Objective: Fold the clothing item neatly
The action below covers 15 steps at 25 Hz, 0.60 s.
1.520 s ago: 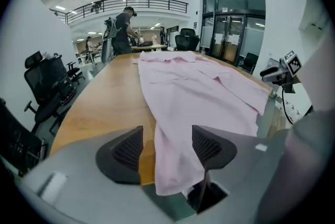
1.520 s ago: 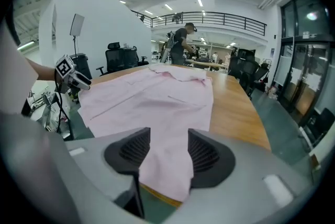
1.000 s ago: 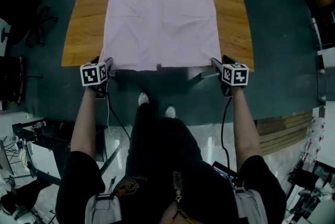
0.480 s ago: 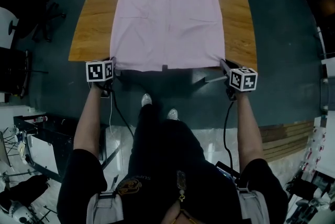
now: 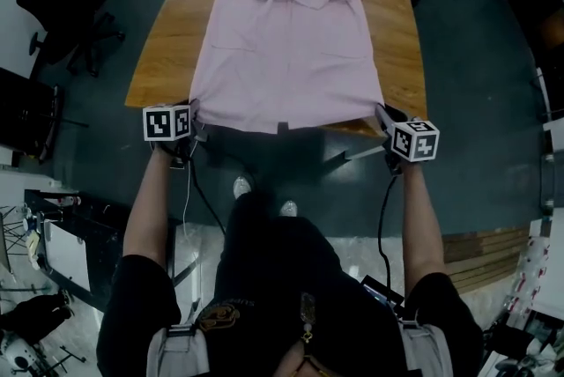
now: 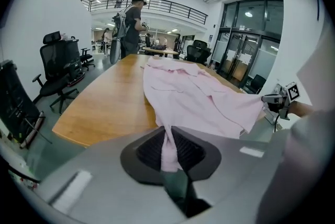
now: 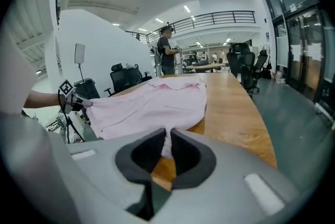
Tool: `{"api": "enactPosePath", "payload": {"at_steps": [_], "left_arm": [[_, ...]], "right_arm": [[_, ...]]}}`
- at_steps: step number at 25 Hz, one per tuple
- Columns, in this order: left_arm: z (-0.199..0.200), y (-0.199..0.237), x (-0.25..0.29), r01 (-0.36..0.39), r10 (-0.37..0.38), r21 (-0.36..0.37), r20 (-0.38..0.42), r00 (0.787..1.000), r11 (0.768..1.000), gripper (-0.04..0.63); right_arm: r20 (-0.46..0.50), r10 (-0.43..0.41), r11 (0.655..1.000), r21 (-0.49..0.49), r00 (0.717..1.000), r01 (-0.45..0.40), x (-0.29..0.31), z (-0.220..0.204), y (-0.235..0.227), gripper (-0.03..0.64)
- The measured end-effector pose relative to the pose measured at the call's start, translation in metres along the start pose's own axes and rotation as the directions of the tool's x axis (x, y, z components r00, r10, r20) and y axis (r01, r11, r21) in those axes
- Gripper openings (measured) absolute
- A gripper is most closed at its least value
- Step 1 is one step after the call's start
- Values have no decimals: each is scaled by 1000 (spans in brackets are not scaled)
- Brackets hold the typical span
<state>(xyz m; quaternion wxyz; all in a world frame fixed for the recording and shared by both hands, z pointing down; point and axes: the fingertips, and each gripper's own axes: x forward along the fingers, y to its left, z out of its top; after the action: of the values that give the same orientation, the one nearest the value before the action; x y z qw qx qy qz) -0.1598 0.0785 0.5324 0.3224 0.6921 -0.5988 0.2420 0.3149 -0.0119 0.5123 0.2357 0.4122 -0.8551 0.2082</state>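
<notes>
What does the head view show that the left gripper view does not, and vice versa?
Head view only: the wearer's torso and shoes, and the pink shirt's whole outline. Left gripper view only: the left gripper's jaws, just closed, pinching the shirt's near corner; a person standing beyond the wooden table; a balcony railing. Both: the pink shirt, the wooden table, and the right gripper, also just closed on its corner.

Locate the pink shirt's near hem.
In the head view, the hem runs along the near edge of the table, one corner pinched in the left claw, the other in the right claw.
</notes>
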Motion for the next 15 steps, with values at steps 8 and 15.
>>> {"api": "enactPosePath", "payload": {"at_steps": [8, 15], "left_arm": [[91, 2, 1, 8, -8, 8, 88, 996, 1000, 38], [168, 33, 48, -11, 9, 17, 88, 996, 1000, 37]], "right_arm": [[70, 4, 997, -75, 998, 1, 22, 72, -13, 34], [95, -39, 994, -102, 995, 49, 72, 141, -52, 34]]}}
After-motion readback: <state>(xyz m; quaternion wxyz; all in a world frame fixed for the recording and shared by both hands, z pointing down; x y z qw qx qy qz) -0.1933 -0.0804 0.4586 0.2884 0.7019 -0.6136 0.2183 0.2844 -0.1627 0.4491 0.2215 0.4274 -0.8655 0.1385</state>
